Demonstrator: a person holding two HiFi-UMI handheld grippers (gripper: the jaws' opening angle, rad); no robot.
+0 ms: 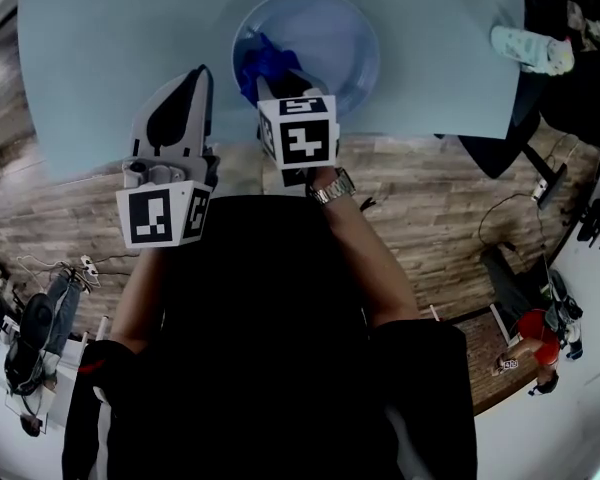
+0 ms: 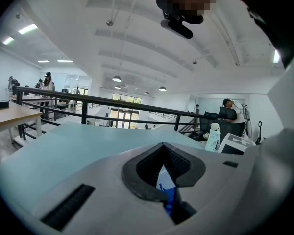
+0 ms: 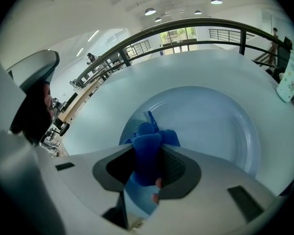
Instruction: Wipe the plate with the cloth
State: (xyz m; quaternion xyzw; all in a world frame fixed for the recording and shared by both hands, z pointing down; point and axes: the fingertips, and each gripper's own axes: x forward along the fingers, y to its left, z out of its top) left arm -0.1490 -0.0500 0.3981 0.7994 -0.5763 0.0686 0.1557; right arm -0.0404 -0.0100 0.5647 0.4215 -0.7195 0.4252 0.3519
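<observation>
A pale blue plate (image 1: 330, 38) sits on the light blue table (image 1: 100, 58), near its front edge. My right gripper (image 1: 280, 83) reaches over the plate's near left rim, shut on a bunched blue cloth (image 1: 263, 66). In the right gripper view the cloth (image 3: 149, 138) sticks out past the right gripper (image 3: 149, 153) onto the plate (image 3: 210, 126). My left gripper (image 1: 202, 76) hovers over the table just left of the plate, shut with nothing in it. In the left gripper view a sliver of plate and cloth (image 2: 169, 196) shows through the slit behind the closed left gripper (image 2: 162, 153).
A white bottle (image 1: 530, 48) lies at the table's far right edge; it also shows as a bottle (image 2: 213, 136) and a bottle (image 3: 290, 82) in the gripper views. The table's front edge runs just below both grippers, with wooden floor (image 1: 420, 198) beneath. A black railing (image 3: 186, 26) lies beyond the table.
</observation>
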